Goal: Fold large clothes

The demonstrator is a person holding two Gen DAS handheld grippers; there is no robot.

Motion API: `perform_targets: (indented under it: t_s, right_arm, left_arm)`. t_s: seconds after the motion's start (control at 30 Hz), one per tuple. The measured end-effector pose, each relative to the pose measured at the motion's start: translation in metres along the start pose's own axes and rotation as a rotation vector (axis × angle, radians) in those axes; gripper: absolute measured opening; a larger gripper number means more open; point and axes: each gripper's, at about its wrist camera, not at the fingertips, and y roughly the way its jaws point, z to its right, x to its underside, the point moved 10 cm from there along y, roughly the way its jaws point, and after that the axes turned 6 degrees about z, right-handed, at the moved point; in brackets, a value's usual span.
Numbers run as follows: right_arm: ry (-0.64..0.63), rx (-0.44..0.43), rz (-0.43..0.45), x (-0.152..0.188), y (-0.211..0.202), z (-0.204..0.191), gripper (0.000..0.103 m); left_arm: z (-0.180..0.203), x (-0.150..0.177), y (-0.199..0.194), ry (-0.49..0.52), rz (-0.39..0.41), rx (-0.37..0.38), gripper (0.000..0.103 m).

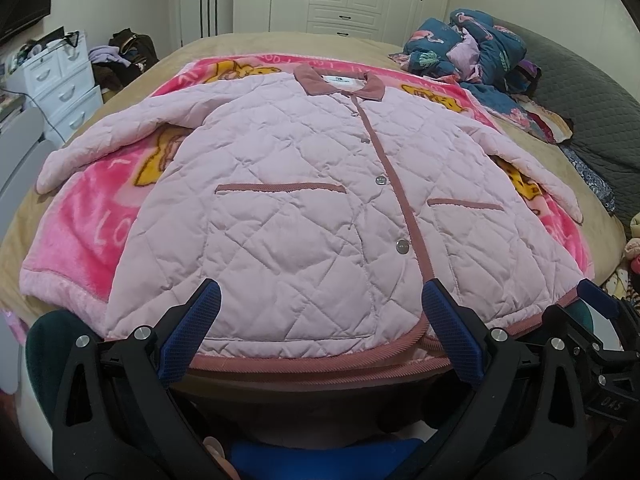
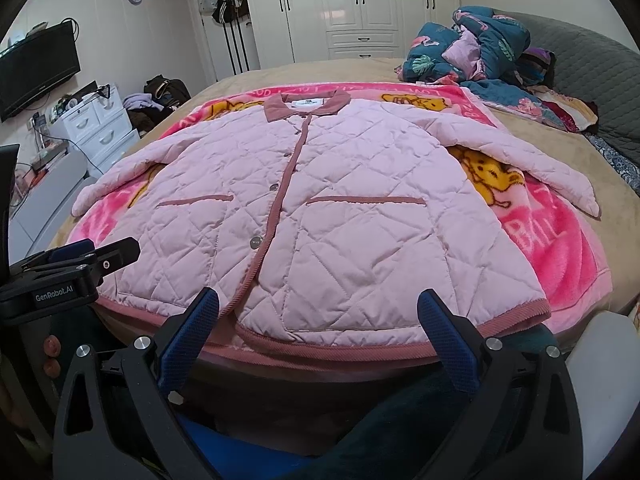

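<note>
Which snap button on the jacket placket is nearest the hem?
The lowest snap, below the pocket line on the pink quilted jacket. The other snaps sit higher, toward the collar.

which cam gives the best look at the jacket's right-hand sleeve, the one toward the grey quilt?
Right wrist. The sleeve lies in full there, shoulder to cuff, fairly central. The left wrist view shows the same sleeve whole too, but pushed toward the edge and more squeezed by the fisheye.

- A pink cartoon blanket [image 1: 100, 216] spread over the tan bed [image 1: 224, 46].
- A heap of teal patterned bedding [image 2: 472, 46] at the bed's far right.
- White wardrobe [image 2: 360, 4] behind.
- White drawer unit [image 2: 100, 124] and wall-mounted television [image 2: 38, 70] at left.
</note>
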Motion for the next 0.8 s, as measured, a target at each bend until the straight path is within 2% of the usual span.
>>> perform_targets:
  t_s: [0.8]
  right_arm:
    - [0.002, -0.007, -0.005, 0.0018, 0.0035, -0.0001, 0.099]
  left_arm:
    - [-0.0081, -0.0055, 0.0037, -0.003, -0.003, -0.005, 0.094]
